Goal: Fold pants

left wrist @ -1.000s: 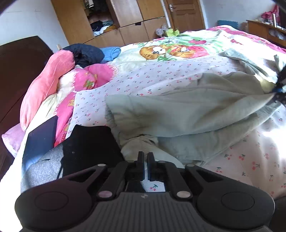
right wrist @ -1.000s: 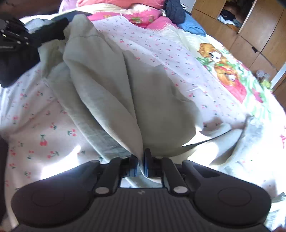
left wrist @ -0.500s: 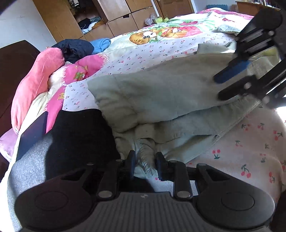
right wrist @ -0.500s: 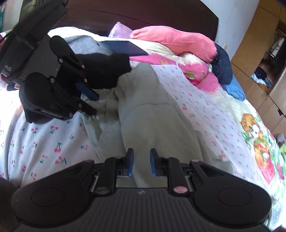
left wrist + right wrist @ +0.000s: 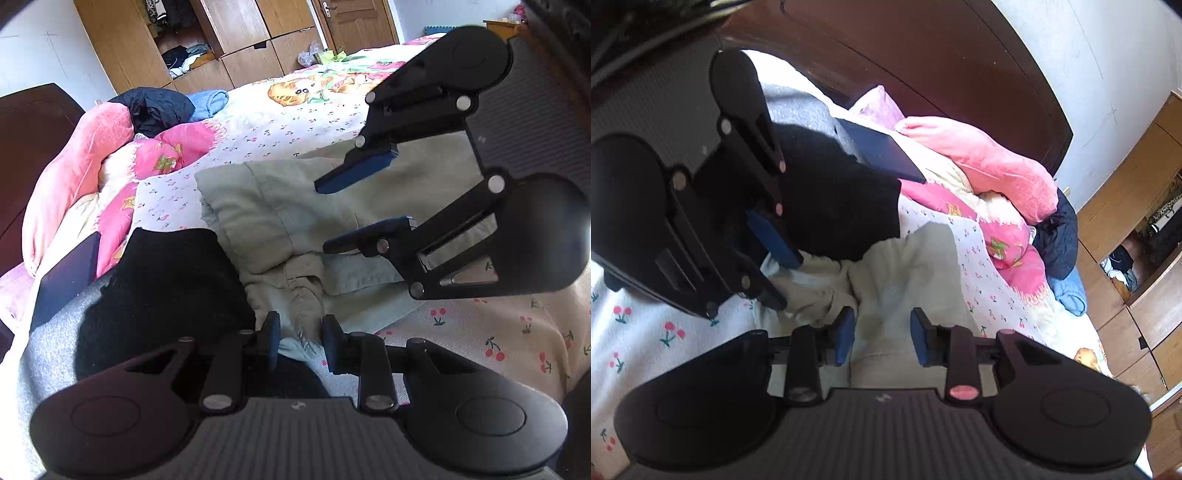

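Lying folded on the cherry-print sheet (image 5: 480,332), beside a black garment (image 5: 166,288): pants (image 5: 266,210). Hovering over them, left gripper (image 5: 300,341) and right gripper (image 5: 882,334), both spread apart, gripping nothing.

Left tool (image 5: 300,341), right tool (image 5: 882,334) — matte black, ribbed bodies, blue pads (image 5: 845,338), silver screws.
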A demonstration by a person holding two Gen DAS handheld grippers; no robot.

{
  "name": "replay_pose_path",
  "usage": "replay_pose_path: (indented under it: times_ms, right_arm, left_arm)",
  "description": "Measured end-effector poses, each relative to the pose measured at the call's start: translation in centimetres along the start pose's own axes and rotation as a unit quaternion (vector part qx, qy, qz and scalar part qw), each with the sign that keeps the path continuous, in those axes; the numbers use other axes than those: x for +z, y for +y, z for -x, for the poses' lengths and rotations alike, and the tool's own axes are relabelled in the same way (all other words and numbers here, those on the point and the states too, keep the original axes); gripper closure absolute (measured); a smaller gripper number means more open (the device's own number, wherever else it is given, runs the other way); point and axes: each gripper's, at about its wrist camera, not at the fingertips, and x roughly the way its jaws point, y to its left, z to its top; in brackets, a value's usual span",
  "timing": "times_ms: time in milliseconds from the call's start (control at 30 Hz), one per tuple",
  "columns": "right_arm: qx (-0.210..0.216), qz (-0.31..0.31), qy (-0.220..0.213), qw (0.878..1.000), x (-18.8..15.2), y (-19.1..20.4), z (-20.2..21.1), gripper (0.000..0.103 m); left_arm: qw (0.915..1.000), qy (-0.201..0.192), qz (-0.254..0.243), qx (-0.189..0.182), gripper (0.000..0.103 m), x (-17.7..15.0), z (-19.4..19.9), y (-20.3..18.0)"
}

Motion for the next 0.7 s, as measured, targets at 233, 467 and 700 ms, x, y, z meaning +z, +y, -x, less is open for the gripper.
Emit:
replay_pose_path:
  times_ms: [233, 467, 700]
  right_arm:
    - [0.019, -0.017, 0.038, 0.999, 1.2, -0.1, -3.8, 0.076]
    - [-0.003, -0.043, 0.067, 0.997, 2.2, -0.6, -7.2, 0.081]
    - [0.061, -0.190, 0.035, 0.979, 3.6, -4.0, -3.9, 0.098]
  left_arm:
    - [0.9999, -0.006, 0.009, -0.013, 0.061, -0.7, 0.7, 0.0]
    - [0.9995, -0.013, 0.019, -0.021, 0.062, -1.0, 0.5, 0.1]
    - [0.9989, -0.017, 0.030, -0.031, 0.062, -1.3, 1.0, 0.7]
